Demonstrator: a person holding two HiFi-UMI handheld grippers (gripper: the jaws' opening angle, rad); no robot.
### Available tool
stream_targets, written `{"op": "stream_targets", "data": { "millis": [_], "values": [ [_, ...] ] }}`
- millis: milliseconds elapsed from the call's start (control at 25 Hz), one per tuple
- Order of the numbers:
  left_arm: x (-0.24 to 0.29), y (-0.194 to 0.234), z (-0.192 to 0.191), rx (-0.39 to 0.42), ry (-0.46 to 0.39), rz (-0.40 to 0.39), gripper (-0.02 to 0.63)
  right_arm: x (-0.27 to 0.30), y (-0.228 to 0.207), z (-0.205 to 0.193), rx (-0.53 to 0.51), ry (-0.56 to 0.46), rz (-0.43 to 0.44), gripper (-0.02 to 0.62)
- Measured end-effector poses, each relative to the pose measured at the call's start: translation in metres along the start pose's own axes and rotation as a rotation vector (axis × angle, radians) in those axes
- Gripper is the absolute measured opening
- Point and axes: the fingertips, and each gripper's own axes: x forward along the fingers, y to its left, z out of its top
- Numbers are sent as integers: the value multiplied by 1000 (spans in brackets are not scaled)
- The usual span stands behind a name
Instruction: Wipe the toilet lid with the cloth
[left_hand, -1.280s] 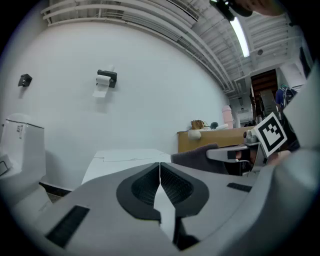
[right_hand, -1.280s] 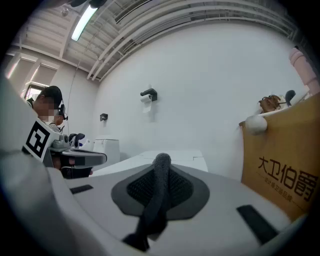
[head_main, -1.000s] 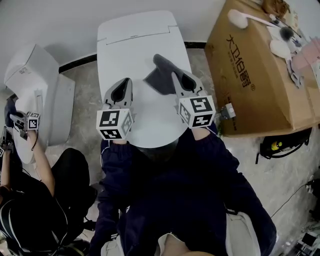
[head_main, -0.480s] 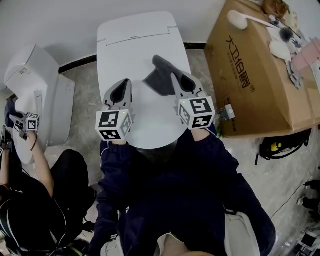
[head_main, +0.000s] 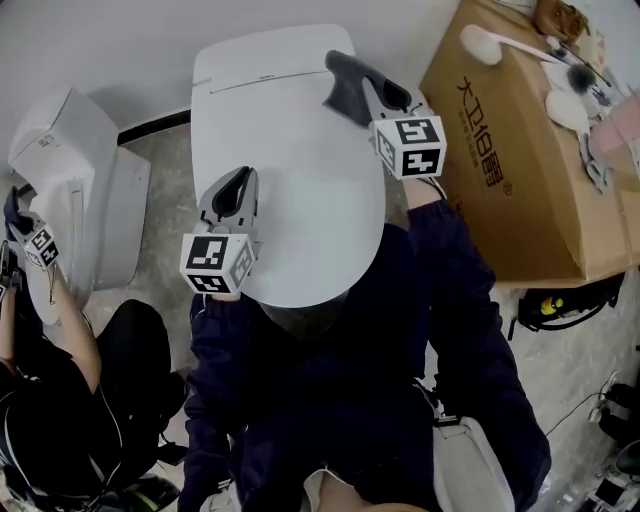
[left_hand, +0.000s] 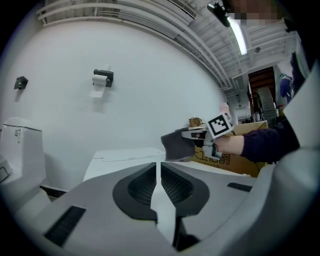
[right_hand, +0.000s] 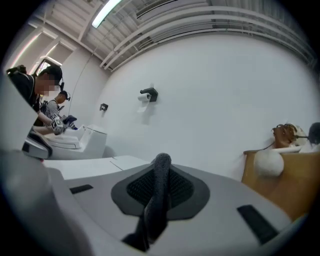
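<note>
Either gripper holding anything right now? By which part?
Right gripper is shut on the grey cloth, pinching a bunched fold of it. Left gripper is shut and empty.

Toilet lid (head_main: 290, 180): plain white throughout. Cloth (head_main: 338, 92): uniform dark grey. Left gripper (head_main: 240, 182) and right gripper (head_main: 358, 85): light grey shells, with darker grey pads (left_hand: 142, 187) bearing a fine ribbed texture. Each gripper carries a cube (head_main: 213, 265) faced with black-and-white square markers. Cardboard box (head_main: 510, 170): brown, with dark printed characters on its top face. Sleeve (head_main: 440, 300): dark navy. Second toilet (head_main: 80, 190): white. Floor (head_main: 165, 165): mottled grey. Skirting strip (head_main: 150, 125): black, under a white wall (head_main: 100, 40).
</note>
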Motion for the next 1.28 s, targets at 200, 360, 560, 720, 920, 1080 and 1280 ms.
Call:
{"op": "stream_targets", "data": {
  "millis": [200, 360, 560, 720, 920, 1080, 1280],
  "values": [
    [-6, 0, 6, -5, 4, 17, 17, 65, -35, 2, -160, 7, -27, 58],
    [-7, 0, 11, 1, 16, 19, 18, 100, -54, 12, -282, -22, -56, 58],
    [-11, 4, 19, -5, 6, 29, 18, 132, -41, -31, -456, 91, 122, 58],
    [-11, 7, 20, -18, 12, 33, 18, 119, -1, -87, -488, 270, 409, 58],
    [-9, 7, 24, -27, 12, 35, 18, 96, 12, -99, -447, 346, 526, 58],
    [-9, 4, 24, -32, 9, 29, 18, 67, 24, -99, -425, 384, 587, 58],
    [-8, -6, 29, -32, -8, 1, 18, 14, 45, -101, -435, 395, 644, 58]
  ]
}}
